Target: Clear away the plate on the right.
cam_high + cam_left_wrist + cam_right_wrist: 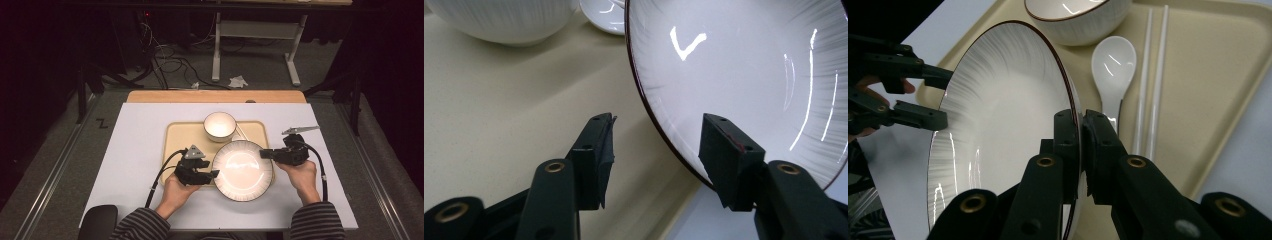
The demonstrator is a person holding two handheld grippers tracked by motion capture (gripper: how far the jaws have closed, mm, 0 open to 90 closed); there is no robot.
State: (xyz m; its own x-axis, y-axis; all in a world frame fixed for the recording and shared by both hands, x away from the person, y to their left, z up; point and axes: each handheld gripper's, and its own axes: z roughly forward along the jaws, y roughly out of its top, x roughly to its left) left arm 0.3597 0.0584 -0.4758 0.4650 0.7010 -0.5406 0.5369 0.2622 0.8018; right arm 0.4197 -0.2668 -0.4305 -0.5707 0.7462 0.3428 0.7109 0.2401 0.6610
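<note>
A white ribbed plate lay at the near edge of the tan tray on the bench, its near rim overhanging the tray, near a bowl, with a spoon and chopsticks beside it. The right gripper had its fingers clamped on the plate's right rim. The left gripper stood part open, fingers straddling the left rim without pressing. Judged stiff, glazed, slippery and breakable, the plate is best taken at opposite rim edges.

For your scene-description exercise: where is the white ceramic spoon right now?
In the right gripper view, the white ceramic spoon lies on the beige tray, between the ribbed white plate and the white chopsticks, just below the bowl.
</note>
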